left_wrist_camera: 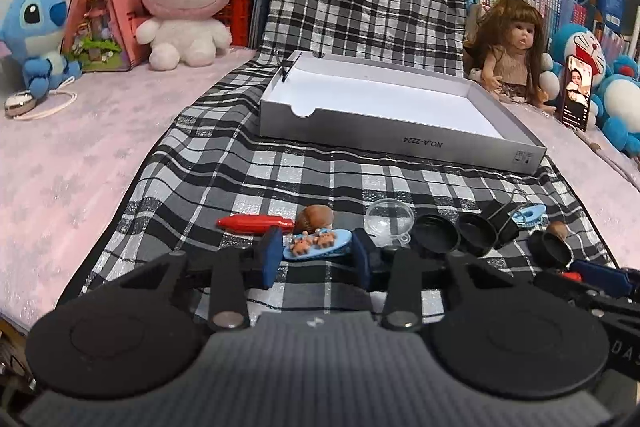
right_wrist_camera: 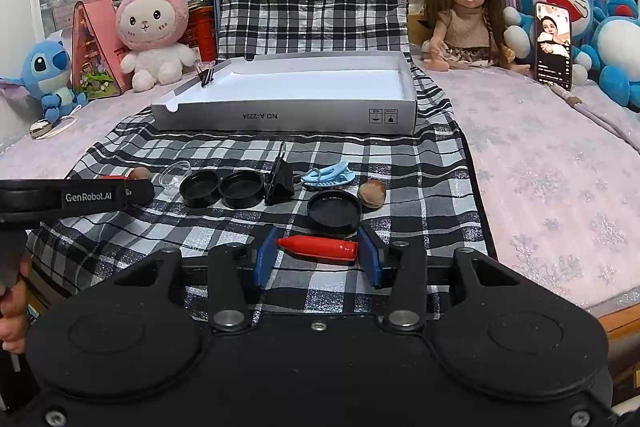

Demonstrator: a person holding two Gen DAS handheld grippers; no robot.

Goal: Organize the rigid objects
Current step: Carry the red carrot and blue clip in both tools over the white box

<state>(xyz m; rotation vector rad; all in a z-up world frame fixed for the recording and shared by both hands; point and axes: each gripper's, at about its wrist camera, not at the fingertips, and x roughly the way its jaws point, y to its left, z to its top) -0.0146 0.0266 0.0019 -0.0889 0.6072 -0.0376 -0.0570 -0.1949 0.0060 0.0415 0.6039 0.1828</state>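
The left hand-held gripper (left_wrist_camera: 316,253) has its blue pads on either end of a light blue hair clip with little brown bears (left_wrist_camera: 317,245), pinching it against the checked cloth (left_wrist_camera: 248,183). Just beyond it lie a red marker (left_wrist_camera: 256,223) and a brown nut (left_wrist_camera: 314,218); off to its right are a clear plastic dome (left_wrist_camera: 390,221), two black lids (left_wrist_camera: 436,235) side by side and a black binder clip (left_wrist_camera: 502,223).

The right hand-held gripper (right_wrist_camera: 318,255) is closed on a second red marker (right_wrist_camera: 320,247), one pad at the tip and one at the butt. Directly ahead of it sits another black lid (right_wrist_camera: 334,213) with a brown nut (right_wrist_camera: 372,193) touching its right side; a second light blue hair clip (right_wrist_camera: 328,175) lies further out.

Well beyond both, at the far end of the cloth, stands an open white box (right_wrist_camera: 280,117) with a small binder clip on its left wall (right_wrist_camera: 206,75). Behind that are a pink rabbit plush (right_wrist_camera: 154,27), a doll (right_wrist_camera: 466,15) and a phone (right_wrist_camera: 554,43) propped upright.
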